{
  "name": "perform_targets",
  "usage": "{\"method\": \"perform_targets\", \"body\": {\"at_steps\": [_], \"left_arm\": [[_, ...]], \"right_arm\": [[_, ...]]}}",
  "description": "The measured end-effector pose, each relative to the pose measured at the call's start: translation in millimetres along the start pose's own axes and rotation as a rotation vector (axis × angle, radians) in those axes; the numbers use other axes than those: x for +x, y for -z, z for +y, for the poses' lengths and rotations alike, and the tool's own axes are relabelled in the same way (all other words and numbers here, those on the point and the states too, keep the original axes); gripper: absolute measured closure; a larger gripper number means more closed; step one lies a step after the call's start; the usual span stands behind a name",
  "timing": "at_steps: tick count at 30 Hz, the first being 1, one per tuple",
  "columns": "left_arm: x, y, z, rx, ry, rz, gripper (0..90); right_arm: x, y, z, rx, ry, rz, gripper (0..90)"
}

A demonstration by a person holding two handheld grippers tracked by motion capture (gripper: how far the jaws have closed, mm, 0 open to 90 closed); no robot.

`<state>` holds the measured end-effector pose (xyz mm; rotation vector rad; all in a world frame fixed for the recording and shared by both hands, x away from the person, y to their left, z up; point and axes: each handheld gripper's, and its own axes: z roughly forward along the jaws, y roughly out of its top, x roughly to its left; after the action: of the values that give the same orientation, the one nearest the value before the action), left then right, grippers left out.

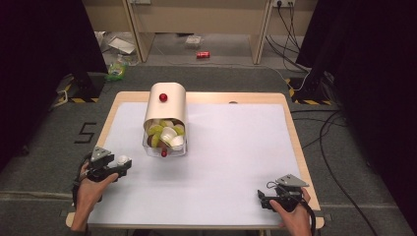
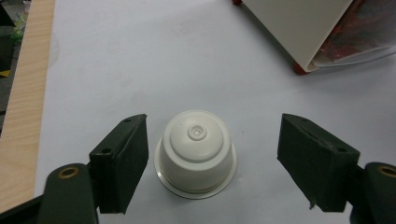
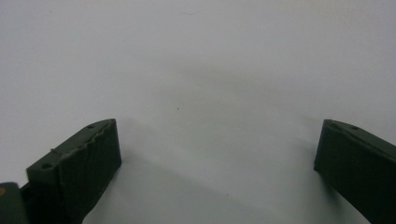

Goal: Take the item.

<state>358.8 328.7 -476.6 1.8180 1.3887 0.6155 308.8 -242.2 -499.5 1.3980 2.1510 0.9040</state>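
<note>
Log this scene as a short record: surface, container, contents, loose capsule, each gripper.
surface: white mat on a wooden table
container: beige dispenser with a clear tray at its front
contents: green and white capsules
loose capsule: white capsule upside down on the mat, between the left jaws, ungripped
left gripper: open
right gripper: open, holding nothing

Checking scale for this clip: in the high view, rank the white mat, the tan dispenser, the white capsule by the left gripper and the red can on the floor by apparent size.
1. White mat
2. Tan dispenser
3. and 4. White capsule and red can: both look tiny and much alike, and the can lies farther from the camera, so no ranking between them.
</note>
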Motion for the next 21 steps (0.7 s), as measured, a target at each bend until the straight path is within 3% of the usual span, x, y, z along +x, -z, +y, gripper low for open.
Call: {"method": "perform_targets", "body": {"at_steps": [4, 21], "left_arm": [[-4.3, 3.8, 3.2, -0.007, -0.001, 0.000, 18.0], [-22.5, 17.0, 12.0, -0.039, -0.035, -0.045, 16.7]], "right_arm": [[-0.1, -0.1, 0.2, 0.001, 0.001, 0.000, 0.8], [-0.2, -0.1, 0.0, 0.000, 0.002, 0.000, 0.8]]}}
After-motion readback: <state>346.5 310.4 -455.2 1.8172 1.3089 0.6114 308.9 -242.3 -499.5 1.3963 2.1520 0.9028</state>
